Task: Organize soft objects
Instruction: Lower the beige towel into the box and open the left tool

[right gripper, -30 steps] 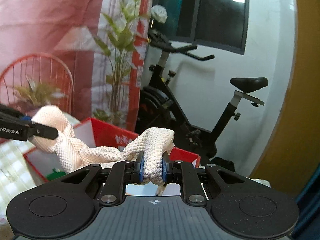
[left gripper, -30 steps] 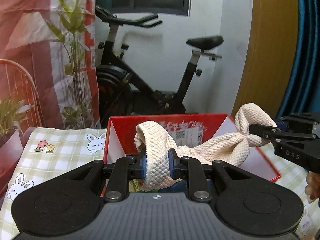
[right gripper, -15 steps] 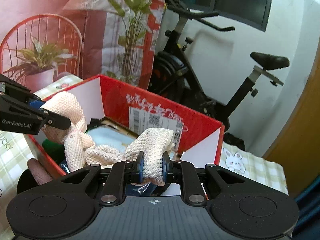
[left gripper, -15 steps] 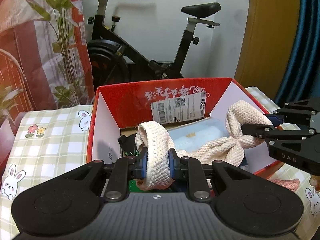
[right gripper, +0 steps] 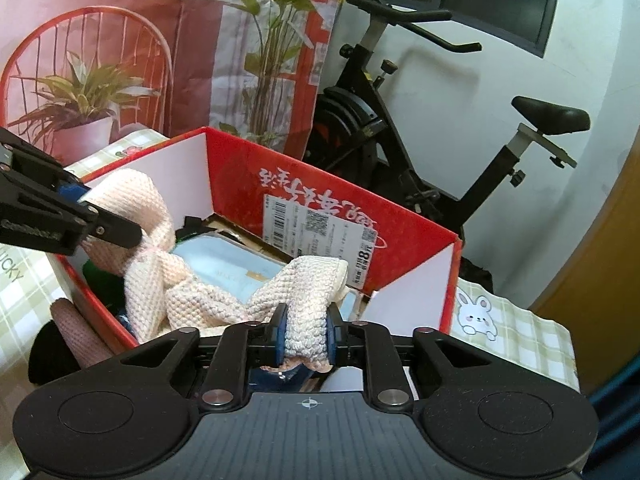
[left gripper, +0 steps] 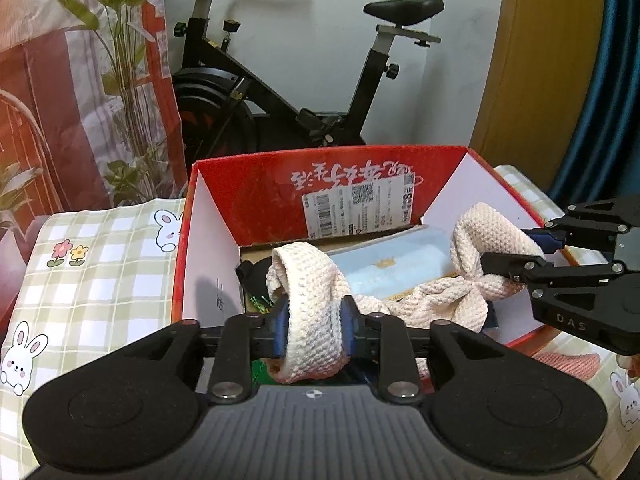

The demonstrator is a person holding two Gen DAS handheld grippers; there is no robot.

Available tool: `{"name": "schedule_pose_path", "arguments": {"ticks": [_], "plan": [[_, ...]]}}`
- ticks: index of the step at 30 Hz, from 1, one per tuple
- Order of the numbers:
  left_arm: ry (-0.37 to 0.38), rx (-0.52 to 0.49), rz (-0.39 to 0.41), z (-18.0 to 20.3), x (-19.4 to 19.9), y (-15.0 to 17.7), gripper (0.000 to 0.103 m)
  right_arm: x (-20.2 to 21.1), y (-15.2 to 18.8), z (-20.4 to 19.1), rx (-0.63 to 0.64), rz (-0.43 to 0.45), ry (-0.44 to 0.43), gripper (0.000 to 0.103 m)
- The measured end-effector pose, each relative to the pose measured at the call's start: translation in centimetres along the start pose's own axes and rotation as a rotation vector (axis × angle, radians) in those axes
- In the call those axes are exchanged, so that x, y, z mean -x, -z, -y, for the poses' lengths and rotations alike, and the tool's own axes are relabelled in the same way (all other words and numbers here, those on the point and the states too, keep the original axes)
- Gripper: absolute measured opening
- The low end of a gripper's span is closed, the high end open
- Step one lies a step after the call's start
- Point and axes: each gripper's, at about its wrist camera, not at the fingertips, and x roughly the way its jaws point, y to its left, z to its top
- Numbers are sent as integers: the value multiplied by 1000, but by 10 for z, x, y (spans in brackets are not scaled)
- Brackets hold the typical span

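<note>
A cream knitted cloth (left gripper: 440,296) (right gripper: 200,300) hangs stretched between my two grippers, sagging into an open red cardboard box (left gripper: 256,188) (right gripper: 240,168). My left gripper (left gripper: 314,332) (right gripper: 108,216) has one end between its blue pads, and its jaws are opening; the pads still touch the cloth. My right gripper (right gripper: 306,332) (left gripper: 516,246) holds the other end the same way, its jaws also opening. Under the cloth a light blue folded item (left gripper: 384,272) (right gripper: 228,264) lies in the box.
The box stands on a checked tablecloth with rabbits (left gripper: 92,280). A pink cloth (left gripper: 568,360) lies beside the box, and a pinkish roll (right gripper: 76,332) and a dark item (right gripper: 44,356) lie by its near corner. An exercise bike (left gripper: 280,92) stands behind the table.
Both grippers came down and tilted toward the box, lowering the cloth from above its rim into it. Both pairs of pads now stand slightly wider around the cloth.
</note>
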Motion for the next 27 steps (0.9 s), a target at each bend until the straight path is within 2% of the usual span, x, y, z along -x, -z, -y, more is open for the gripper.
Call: {"name": "schedule_pose_path", "arguments": {"ticks": [2,5,10,14,16,17,18,23,27], "plan": [[5,5,10,-1,2,-1,52,1,1,4,-6,9,22,27],[-20,18,47,-3,8,-2,69,7,3,9,-16,40,45,33],[-43,53,104,-8,24,-6,77,20,2,16,-16,91,31,51],[-49,60,140,-8,39,-3,90,32,2,17,-44,125,11,68],[-53,56,152,-6,45,-1,95,39,3,18,-79,142,-4,81],[-52,54,160,-6,48,0,99,42,4,18,-94,151,-10,95],[-52,57,170,-7,53,0,101,46,6,17,-108,162,-11,103],[-40,99,182,-13,67,2,103,59,10,12,-144,176,-12,103],[-57,112,204,-11,77,8,103,72,14,9,-194,201,-9,103]]}}
